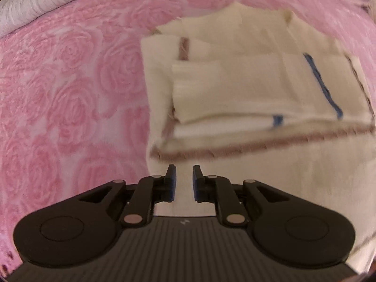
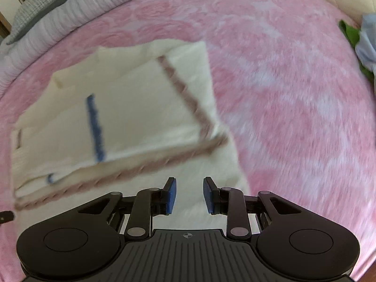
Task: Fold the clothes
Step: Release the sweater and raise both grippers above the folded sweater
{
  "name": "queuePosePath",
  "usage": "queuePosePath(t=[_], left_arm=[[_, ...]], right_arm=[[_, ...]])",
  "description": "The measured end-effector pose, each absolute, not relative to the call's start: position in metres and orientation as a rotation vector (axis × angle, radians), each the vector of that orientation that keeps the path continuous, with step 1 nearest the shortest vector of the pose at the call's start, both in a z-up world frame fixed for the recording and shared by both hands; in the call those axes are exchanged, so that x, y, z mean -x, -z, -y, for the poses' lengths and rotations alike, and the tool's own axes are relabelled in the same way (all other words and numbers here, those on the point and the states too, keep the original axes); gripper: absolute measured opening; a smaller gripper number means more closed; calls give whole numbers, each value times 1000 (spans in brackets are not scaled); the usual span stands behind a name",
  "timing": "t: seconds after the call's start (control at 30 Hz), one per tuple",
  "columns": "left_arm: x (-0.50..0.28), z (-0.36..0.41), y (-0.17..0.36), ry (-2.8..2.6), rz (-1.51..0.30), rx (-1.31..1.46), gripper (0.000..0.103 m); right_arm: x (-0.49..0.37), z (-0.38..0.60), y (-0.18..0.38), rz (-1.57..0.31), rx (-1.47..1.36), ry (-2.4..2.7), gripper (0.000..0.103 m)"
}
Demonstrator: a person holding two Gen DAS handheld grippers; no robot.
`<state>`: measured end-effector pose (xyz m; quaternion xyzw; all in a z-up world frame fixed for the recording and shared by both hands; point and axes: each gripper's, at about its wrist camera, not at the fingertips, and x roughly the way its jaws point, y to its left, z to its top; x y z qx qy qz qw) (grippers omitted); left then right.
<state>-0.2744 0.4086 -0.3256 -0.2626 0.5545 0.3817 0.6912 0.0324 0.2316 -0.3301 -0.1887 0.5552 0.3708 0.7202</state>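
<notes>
A cream garment (image 1: 246, 89) lies folded in layers on the bed, with a blue stripe (image 1: 322, 87) and brown trim (image 1: 258, 144) along its near fold. My left gripper (image 1: 184, 168) hovers over its near left part, its jaws a narrow gap apart, and no cloth is pinched between them. In the right wrist view the same garment (image 2: 131, 108) fills the left half. My right gripper (image 2: 189, 181) hangs over its near right corner, open wider, with nothing between its blue pads (image 2: 170, 195). Both views are motion-blurred.
A pink rose-patterned blanket (image 1: 70, 82) covers the bed and stretches right of the garment (image 2: 293, 94). White ribbed bedding (image 2: 58, 23) runs along the far left edge. Green cloth (image 2: 351, 35) and pale blue cloth (image 2: 367, 44) lie at the far right.
</notes>
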Motion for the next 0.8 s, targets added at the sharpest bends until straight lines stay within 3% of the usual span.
queuePosePath(t=[0.27, 0.8], left_arm=[[283, -379, 311, -816, -1272, 539, 21], [294, -345, 321, -858, -1238, 571, 21]], right_arm=[[16, -202, 323, -1252, 411, -825, 29], [13, -169, 332, -1226, 415, -899, 30]])
